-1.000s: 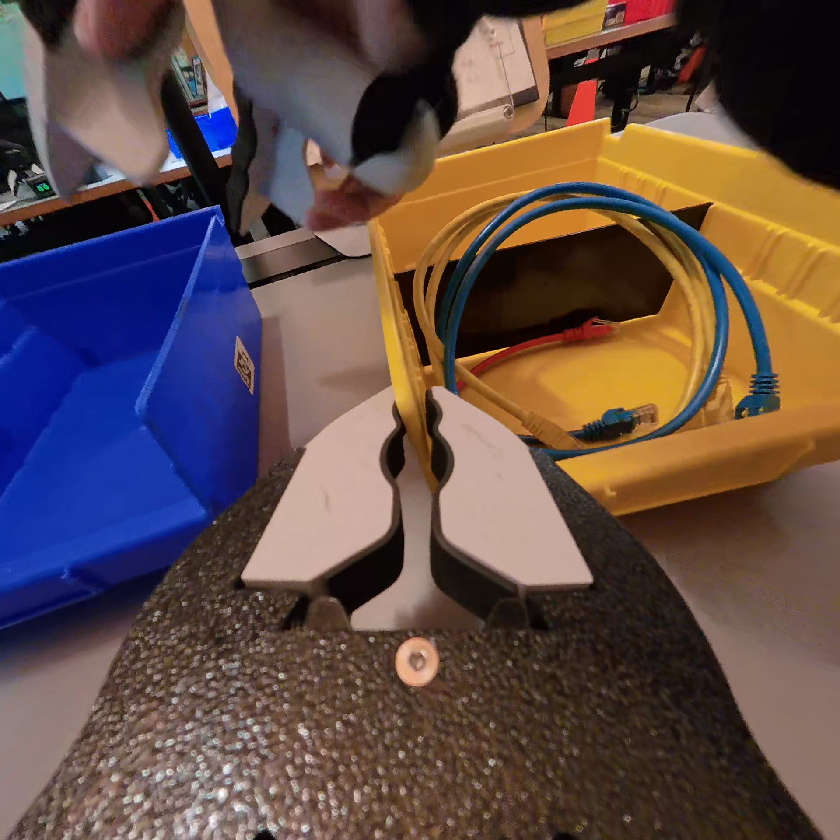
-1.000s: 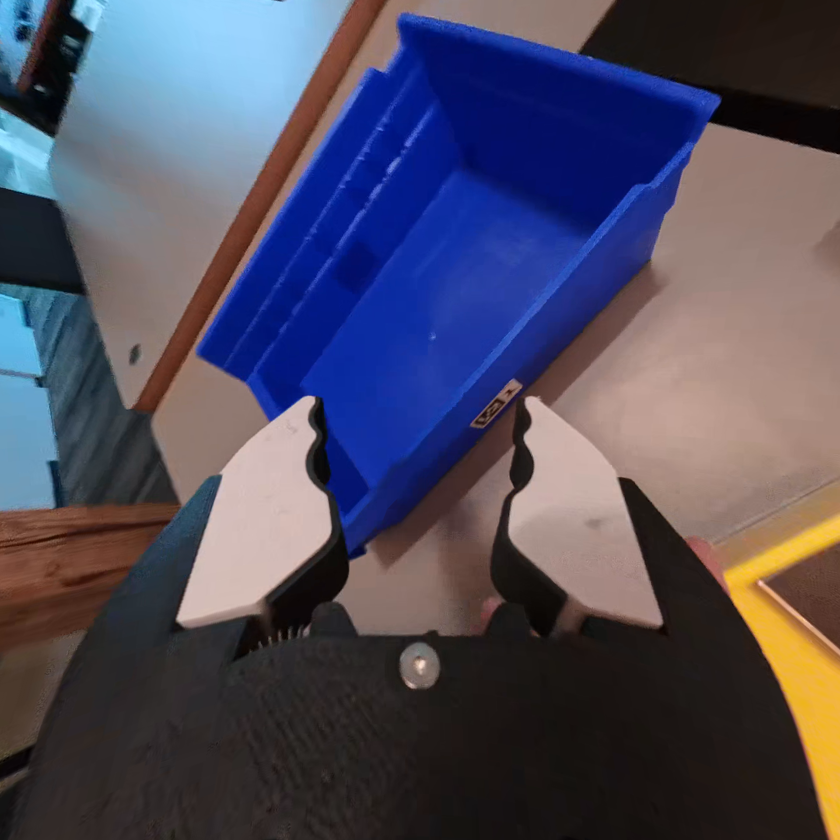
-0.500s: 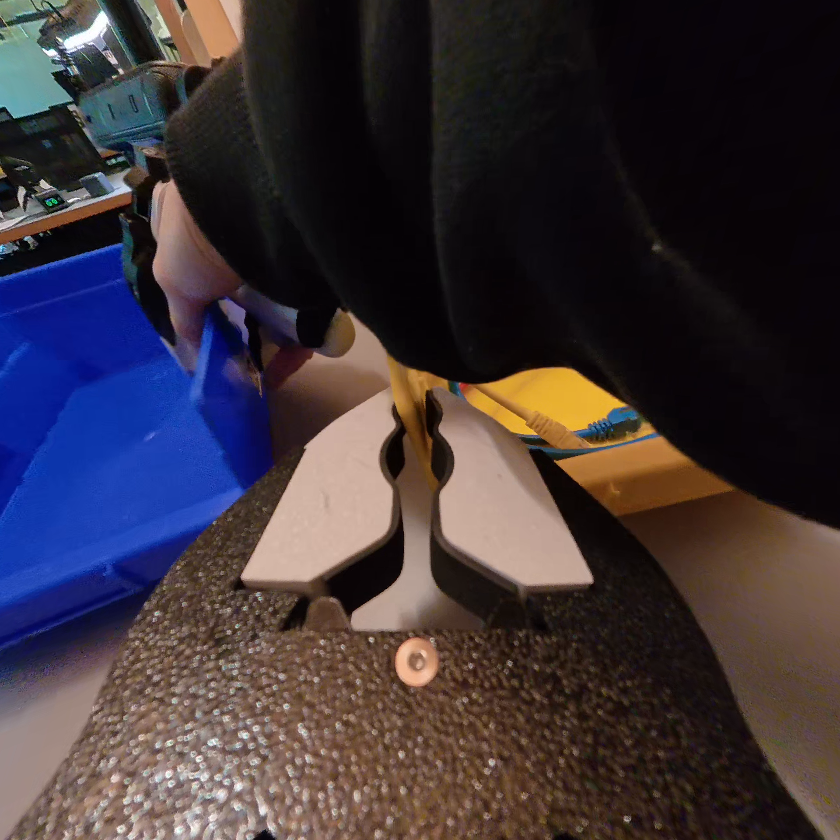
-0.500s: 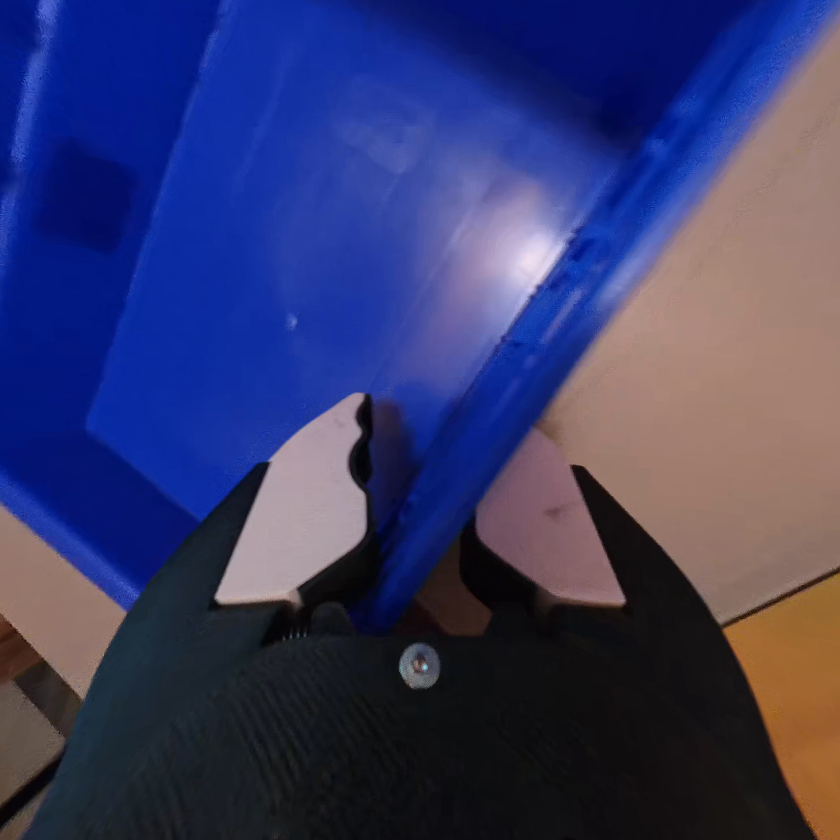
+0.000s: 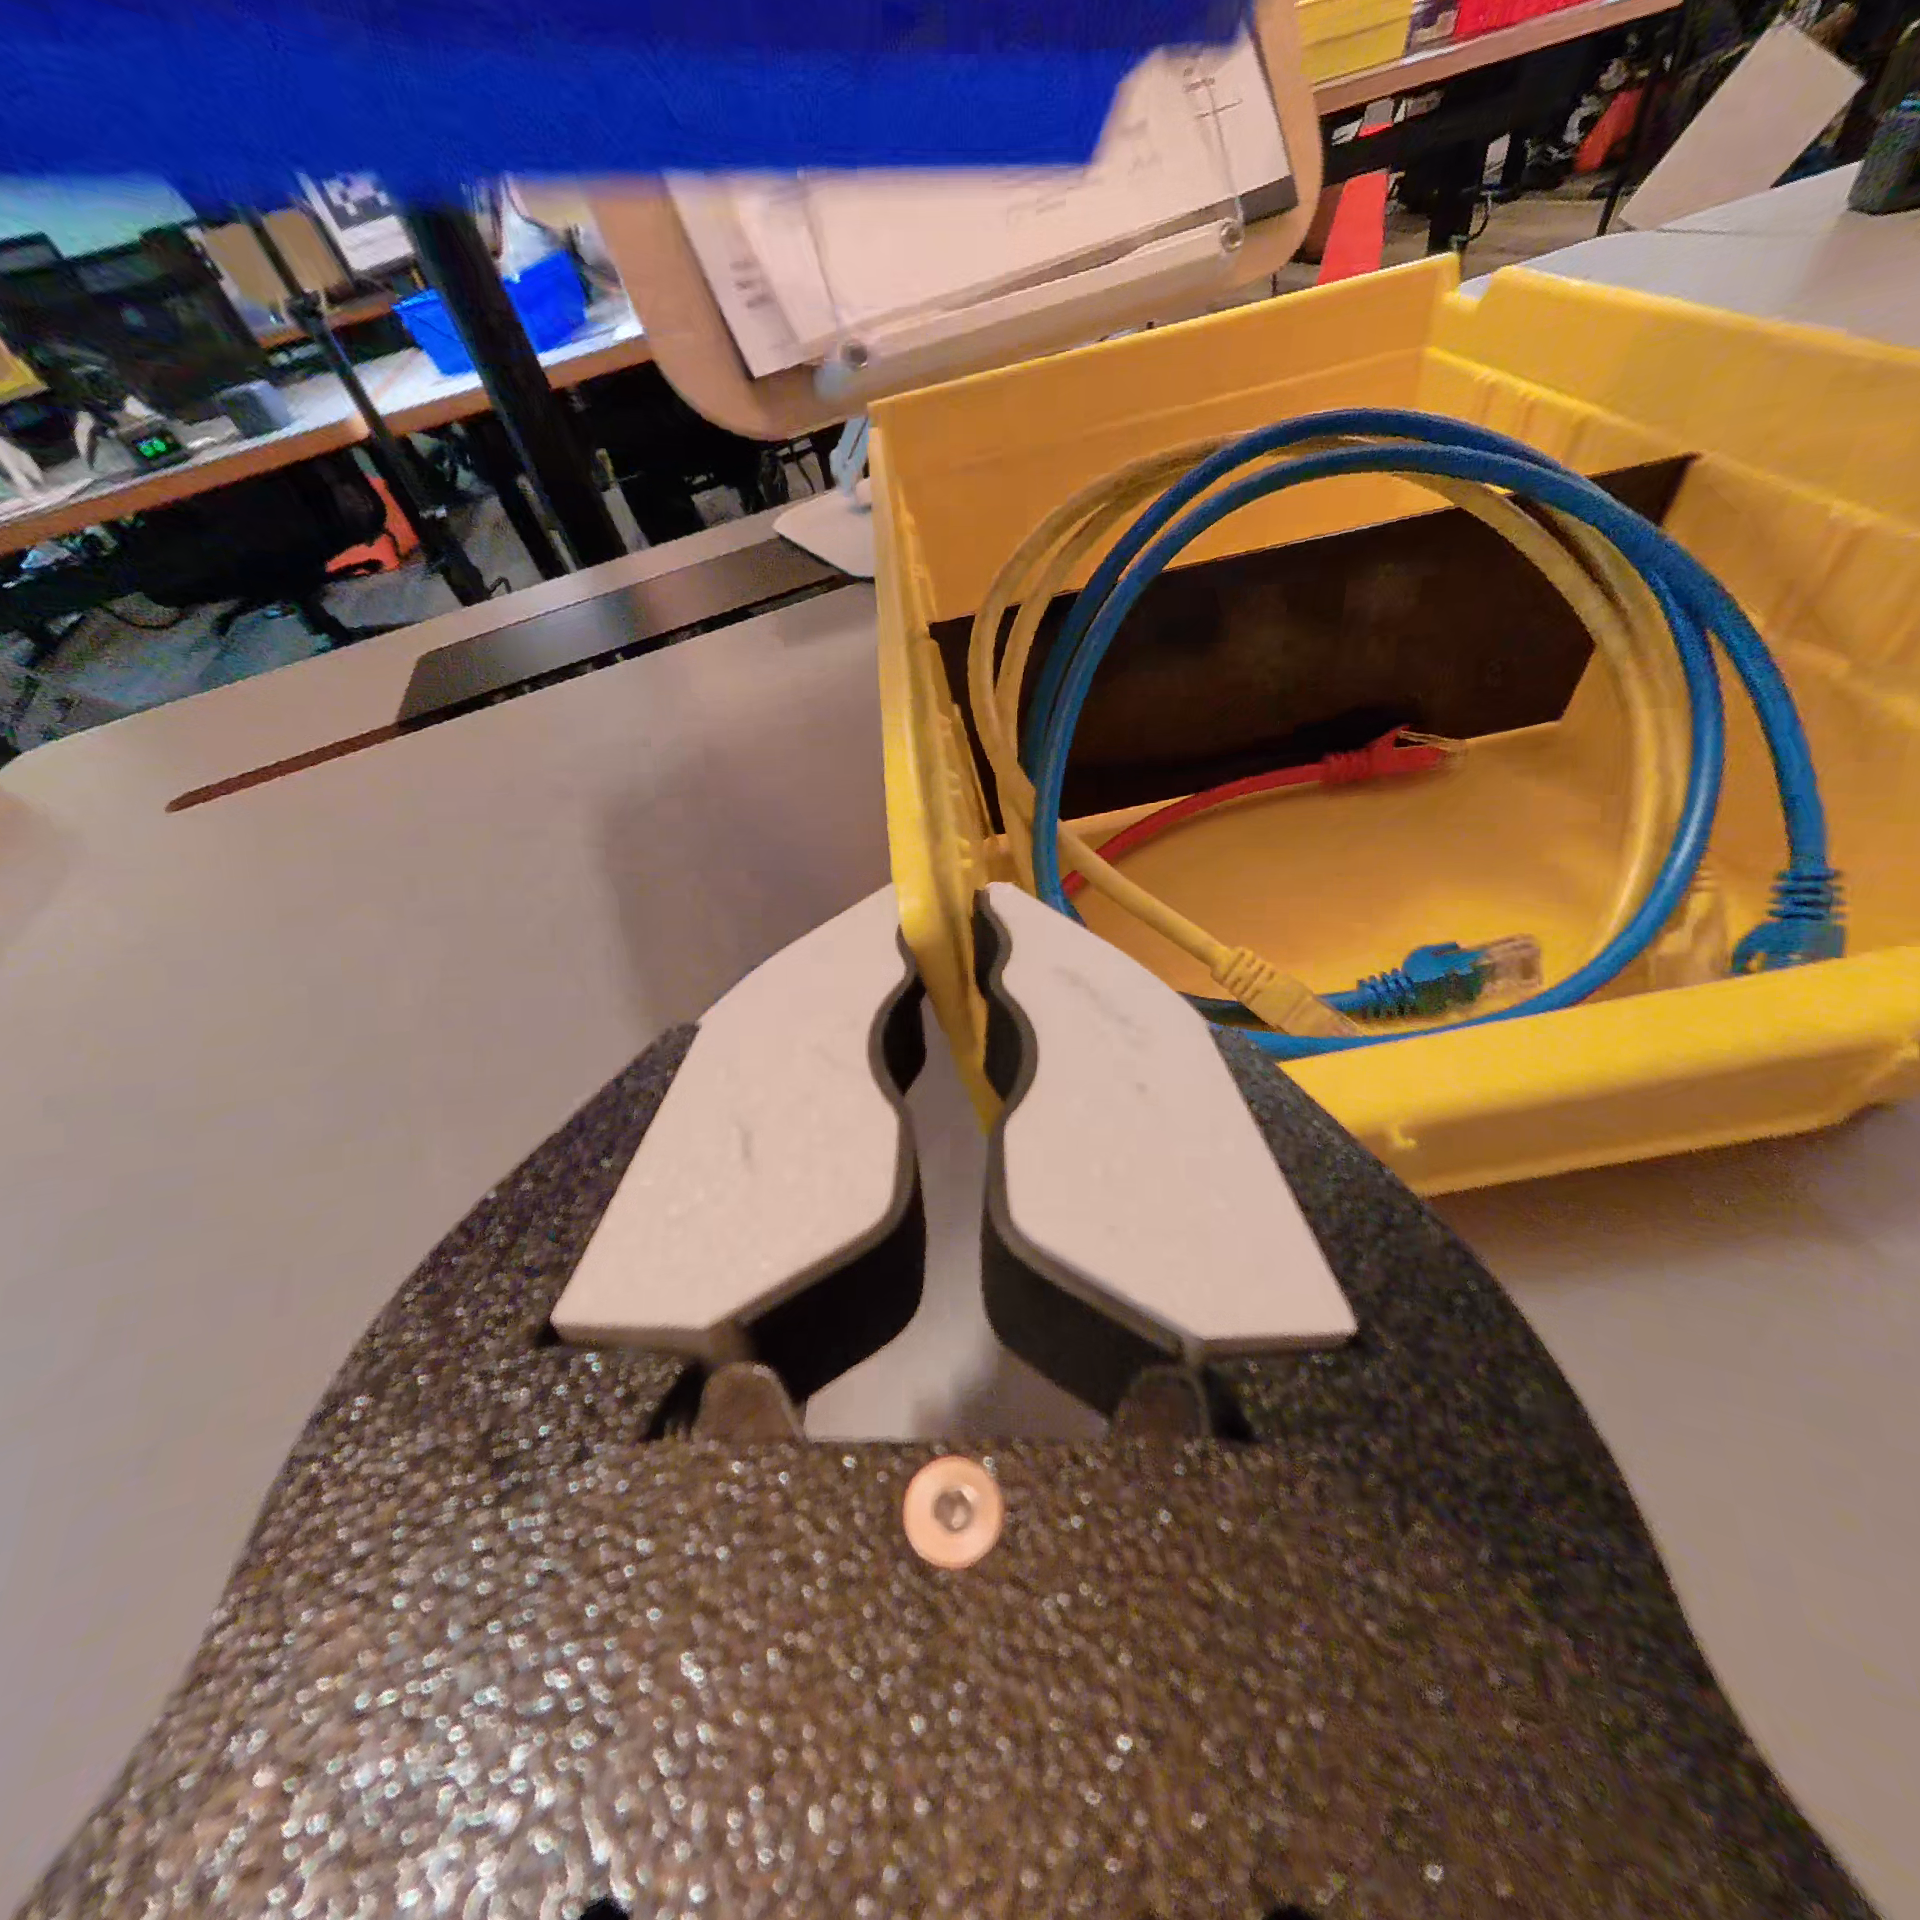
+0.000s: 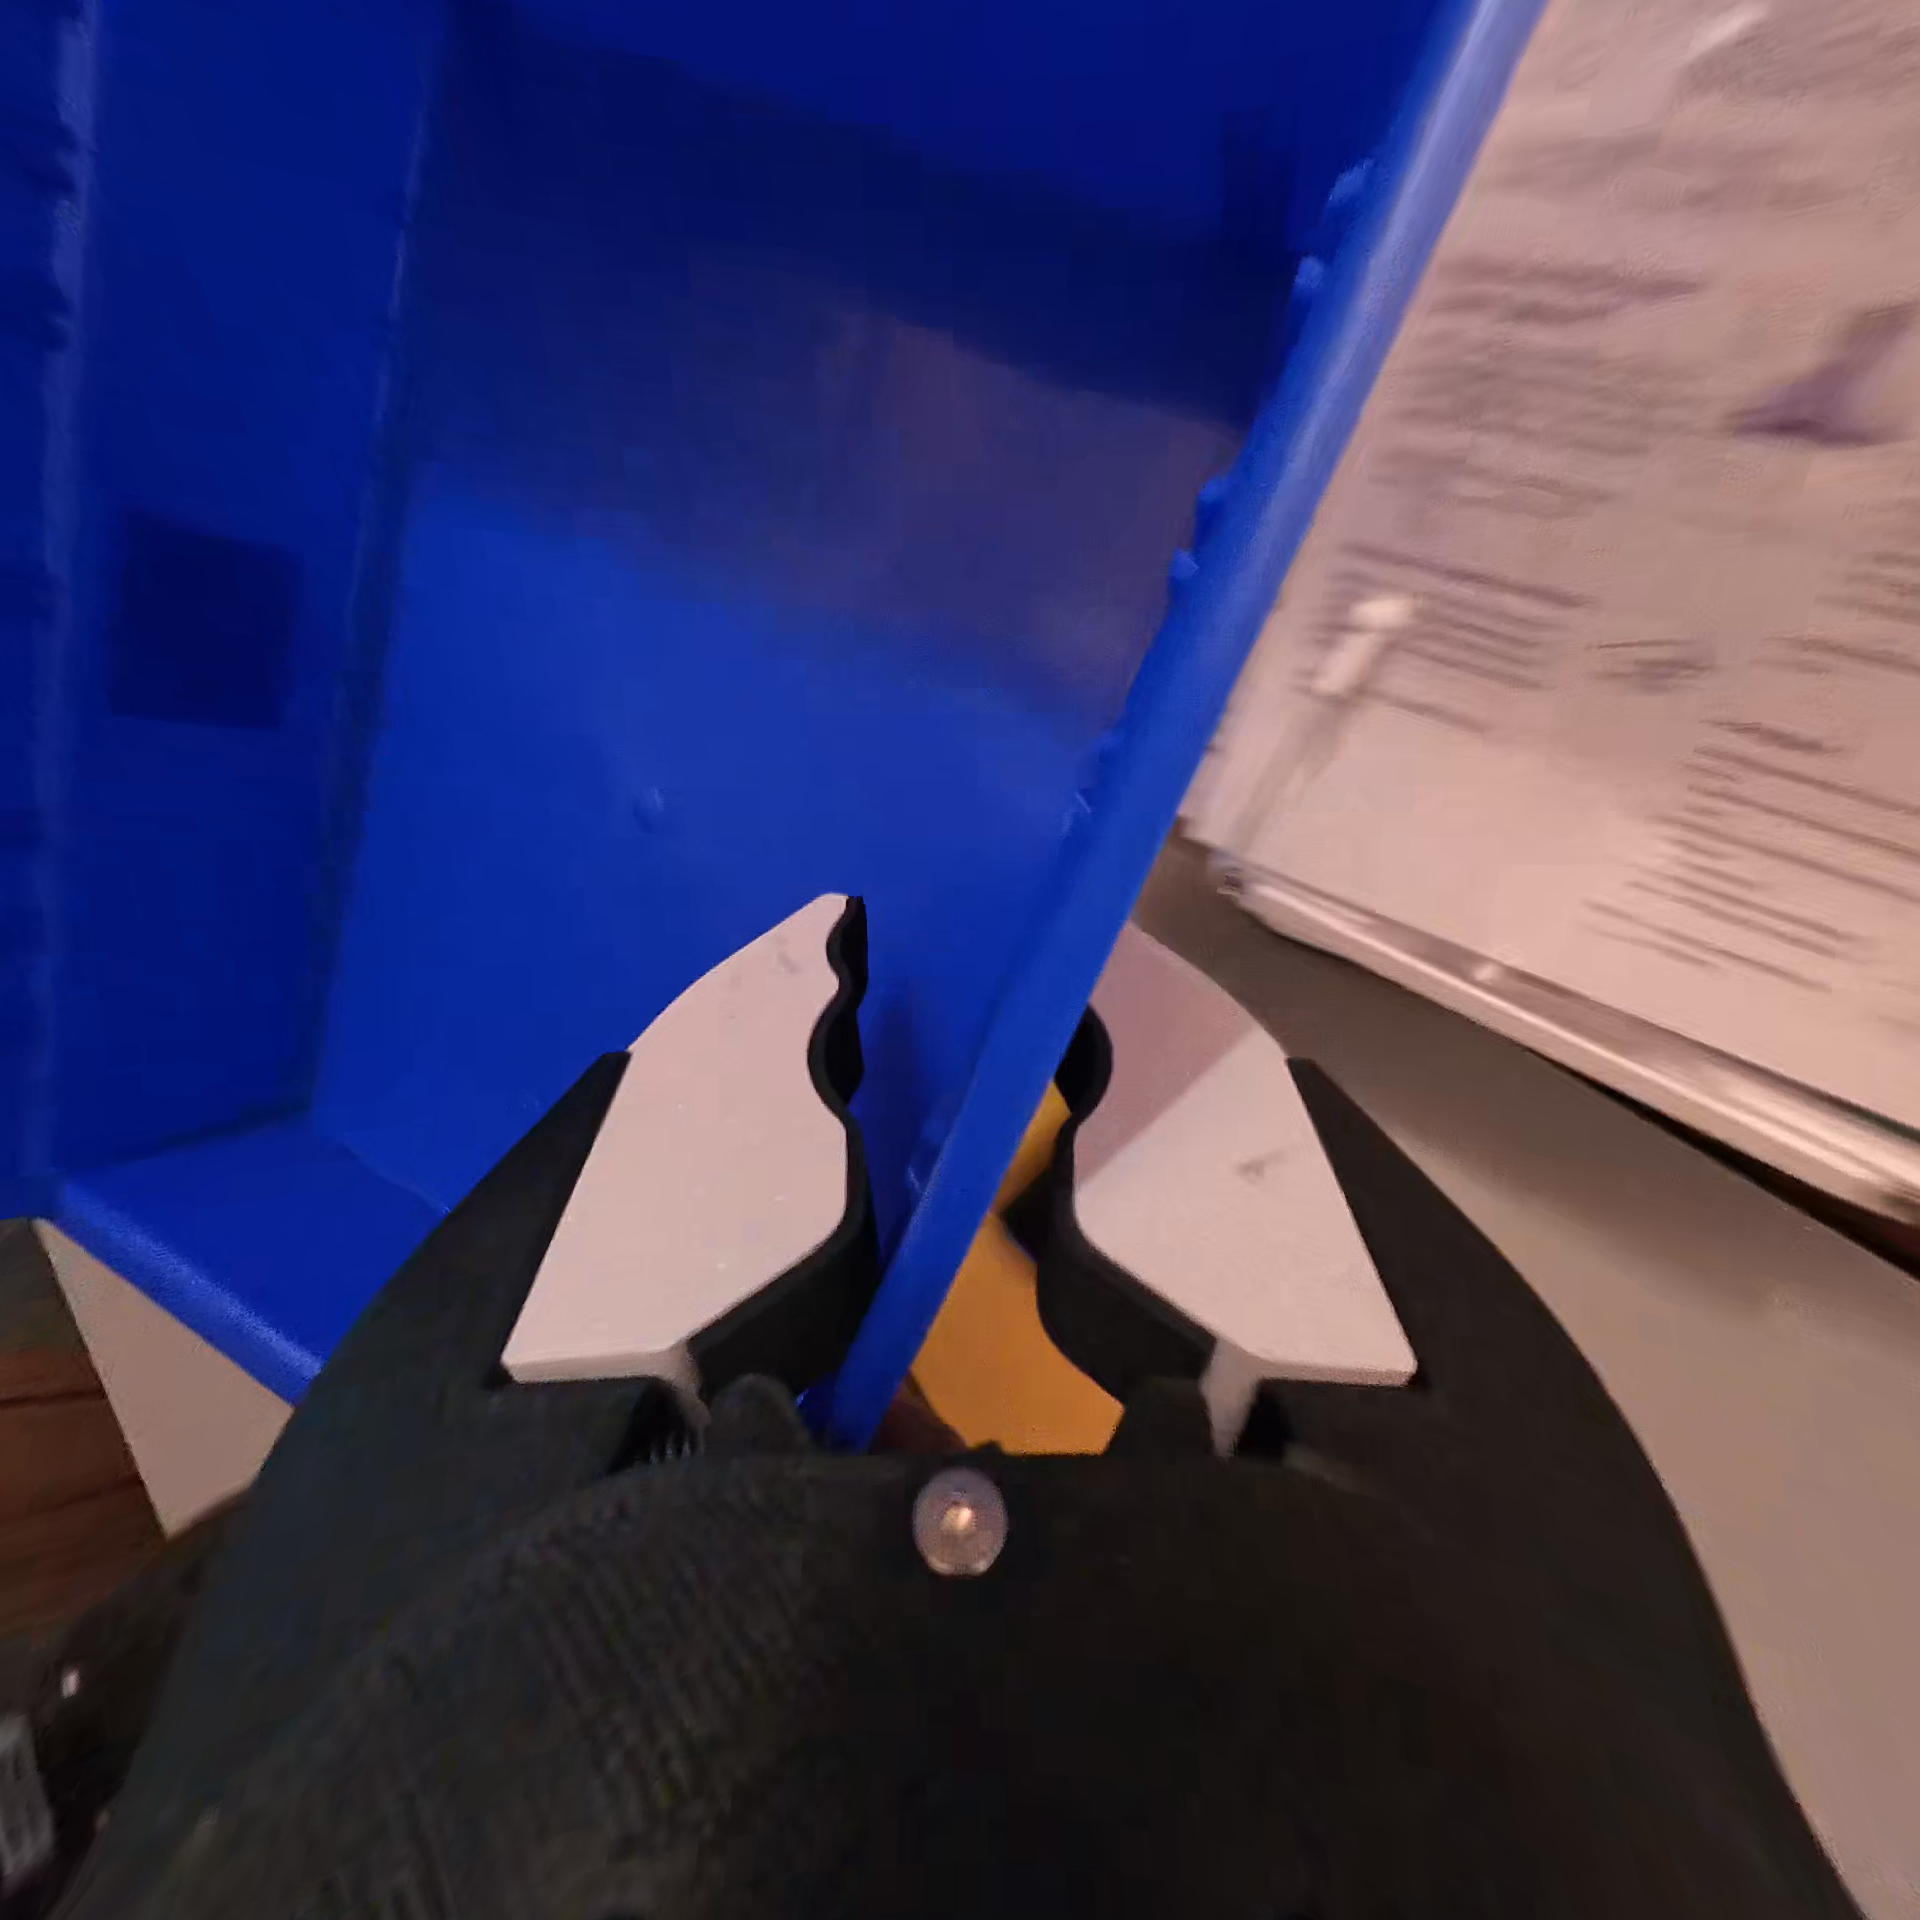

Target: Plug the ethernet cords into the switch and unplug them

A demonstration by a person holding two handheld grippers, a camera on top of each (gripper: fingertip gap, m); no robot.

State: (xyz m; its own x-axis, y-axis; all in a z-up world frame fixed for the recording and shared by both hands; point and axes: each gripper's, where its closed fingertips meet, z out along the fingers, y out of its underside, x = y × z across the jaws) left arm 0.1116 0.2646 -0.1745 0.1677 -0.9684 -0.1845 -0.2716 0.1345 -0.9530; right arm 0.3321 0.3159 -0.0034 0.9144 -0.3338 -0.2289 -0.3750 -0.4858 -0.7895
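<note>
In the left wrist view, the left gripper has its jaws closed on the near corner wall of the yellow bin, which sits on the grey table. The ethernet cords lie inside that bin: a blue cord and a pale yellow cord looped together, and a red cord running along the floor toward a dark panel that stands across the bin. Whether that panel is the switch cannot be told from here. A blurred blue shape crosses the top of this view, likely the blue bin held aloft.

In the right wrist view, the right gripper is clamped on the side wall of the blue bin, which is lifted and tilted; its inside looks bare. A blurred sheet in a clear holder passes behind.

The step in hand seems to be clearing the blue bin away while the yellow one is pinned. To do it well, the left grip should hold steady so the cords do not shift, and the blue bin should travel high enough to clear the yellow rim and the sheet holder, then land well apart from the work area. The thin wall may pivot between the pads, so a slow, level carry is wiser.
</note>
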